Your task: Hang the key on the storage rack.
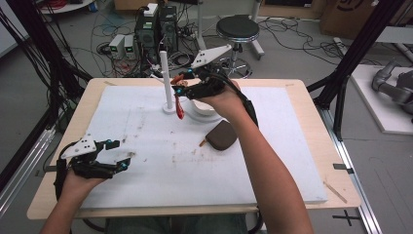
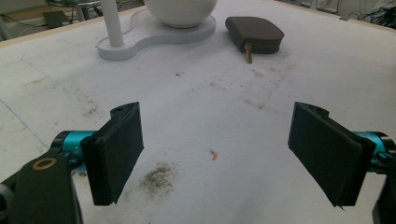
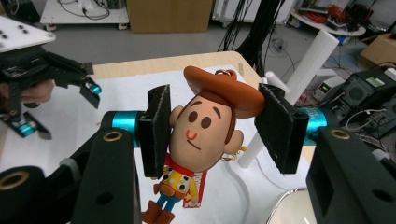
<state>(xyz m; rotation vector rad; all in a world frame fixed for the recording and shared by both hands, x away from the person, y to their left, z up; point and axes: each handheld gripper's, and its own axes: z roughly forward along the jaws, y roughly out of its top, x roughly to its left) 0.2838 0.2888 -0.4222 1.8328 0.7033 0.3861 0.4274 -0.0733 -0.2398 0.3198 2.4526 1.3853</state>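
right gripper (image 3: 212,128) is clamping one cowboy doll (image 3: 203,135) by the head, just beside the white post (image 1: 166,83) | left gripper (image 2: 217,154) is hanging released, well apart from the post | one brown pouch (image 1: 221,135) is lying near the post | one white bowl (image 2: 181,10) is sitting just beside the post

On the table (image 1: 292,146), a pouch (image 1: 222,135) lies near the post stand (image 1: 168,108) and bowl (image 1: 202,106).

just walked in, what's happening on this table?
A person works two handheld grippers over a white board. The right gripper is shut on a cowboy doll keychain, holding it by the head beside the white post at the far side. The left gripper hangs open over bare board. A brown pouch lies mid-board.
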